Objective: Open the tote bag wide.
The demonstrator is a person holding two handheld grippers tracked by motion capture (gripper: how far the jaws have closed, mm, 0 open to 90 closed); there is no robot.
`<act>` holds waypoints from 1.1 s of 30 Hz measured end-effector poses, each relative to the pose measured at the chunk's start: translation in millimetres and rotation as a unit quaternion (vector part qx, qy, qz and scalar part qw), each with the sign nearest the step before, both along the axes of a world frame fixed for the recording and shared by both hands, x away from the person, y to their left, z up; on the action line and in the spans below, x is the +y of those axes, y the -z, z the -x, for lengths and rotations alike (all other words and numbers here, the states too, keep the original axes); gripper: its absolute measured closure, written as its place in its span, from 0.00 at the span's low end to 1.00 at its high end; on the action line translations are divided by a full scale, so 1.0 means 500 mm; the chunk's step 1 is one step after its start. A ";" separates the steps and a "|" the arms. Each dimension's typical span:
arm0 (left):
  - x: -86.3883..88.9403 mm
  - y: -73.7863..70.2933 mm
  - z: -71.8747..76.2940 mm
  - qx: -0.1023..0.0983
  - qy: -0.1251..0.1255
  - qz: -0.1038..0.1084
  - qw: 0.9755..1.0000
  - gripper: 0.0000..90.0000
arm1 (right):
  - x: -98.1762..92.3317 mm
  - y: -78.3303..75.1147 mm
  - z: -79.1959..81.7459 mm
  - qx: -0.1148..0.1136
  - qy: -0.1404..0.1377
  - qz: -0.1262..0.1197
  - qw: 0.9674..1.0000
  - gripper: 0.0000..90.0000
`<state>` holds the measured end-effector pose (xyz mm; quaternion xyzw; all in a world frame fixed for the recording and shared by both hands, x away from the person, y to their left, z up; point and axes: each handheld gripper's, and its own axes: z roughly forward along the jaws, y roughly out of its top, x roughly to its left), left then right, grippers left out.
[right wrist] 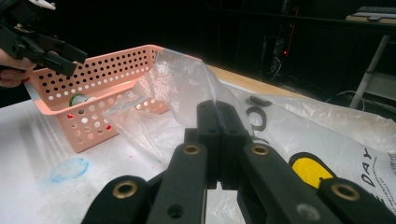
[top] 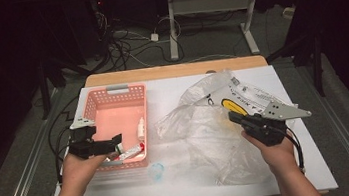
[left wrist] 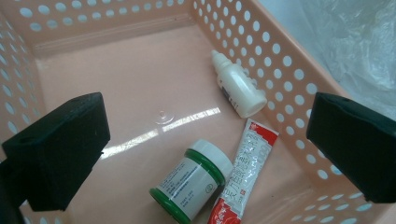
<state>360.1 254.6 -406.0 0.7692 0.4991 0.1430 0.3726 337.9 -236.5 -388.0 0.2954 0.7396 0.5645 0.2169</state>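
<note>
Over the pink basket [top: 94,105], the left tool [top: 110,145] hangs with jaws apart above a green jar [left wrist: 194,179]; the right tool [top: 235,117] is clamped on the plastic bag [top: 206,124].

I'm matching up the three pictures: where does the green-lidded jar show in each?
High view: hidden behind the left gripper, at the near end of the pink basket.
Left gripper view: the jar lies on its side at bottom centre, beside the red sachet.
Right gripper view: its green rim peeks over the basket wall, left.
Shared landmark: the pink basket.
</note>
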 end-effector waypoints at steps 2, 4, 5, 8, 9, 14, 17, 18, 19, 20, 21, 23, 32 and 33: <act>-0.005 -0.002 -0.007 0.006 0.004 -0.004 1.000 0.00 | -0.001 0.000 0.000 0.001 0.001 0.000 1.000 1.00; -0.009 -0.002 -0.015 0.012 0.006 -0.007 1.000 0.00 | -0.001 0.001 0.000 0.001 0.000 0.001 1.000 1.00; -0.012 -0.001 -0.019 0.016 0.005 -0.006 1.000 0.00 | -0.001 0.001 0.000 0.001 0.000 0.002 1.000 1.00; -0.020 0.001 -0.028 0.033 0.017 -0.015 0.999 0.02 | -0.001 0.001 0.000 0.001 0.000 0.001 1.000 1.00; -0.024 0.002 -0.030 0.037 0.022 -0.021 0.999 0.03 | -0.001 0.001 0.000 0.001 0.000 0.001 1.000 1.00; -0.034 0.004 -0.038 0.063 0.050 -0.028 0.996 0.14 | -0.002 0.002 0.000 0.002 0.001 0.001 1.000 1.00; -0.042 0.004 -0.044 0.077 0.067 -0.038 0.994 0.17 | -0.001 0.003 0.000 0.002 0.000 0.002 1.000 1.00; -0.046 0.004 -0.047 0.083 0.075 -0.039 0.993 0.18 | -0.001 0.003 0.000 0.002 0.000 0.002 1.000 1.00; -0.050 0.005 -0.049 0.088 0.079 -0.040 0.992 0.19 | -0.001 0.003 0.000 0.002 0.000 0.002 1.000 1.00; -0.054 0.006 -0.052 0.095 0.085 -0.041 0.991 0.19 | -0.001 0.003 0.000 0.002 0.000 0.002 1.000 1.00; -0.059 0.008 -0.055 0.100 0.089 -0.044 0.990 0.20 | -0.001 0.003 0.000 0.002 0.000 0.002 1.000 1.00; -0.067 0.011 -0.060 0.109 0.096 -0.054 0.988 0.20 | -0.001 0.003 0.000 0.003 0.000 0.002 1.000 1.00; -0.083 0.015 -0.069 0.130 0.126 -0.078 0.980 0.28 | -0.003 0.004 -0.001 0.003 0.002 0.001 1.000 1.00; -0.085 0.015 -0.070 0.132 0.132 -0.080 0.979 0.29 | -0.004 0.004 -0.001 0.003 0.002 0.001 1.000 1.00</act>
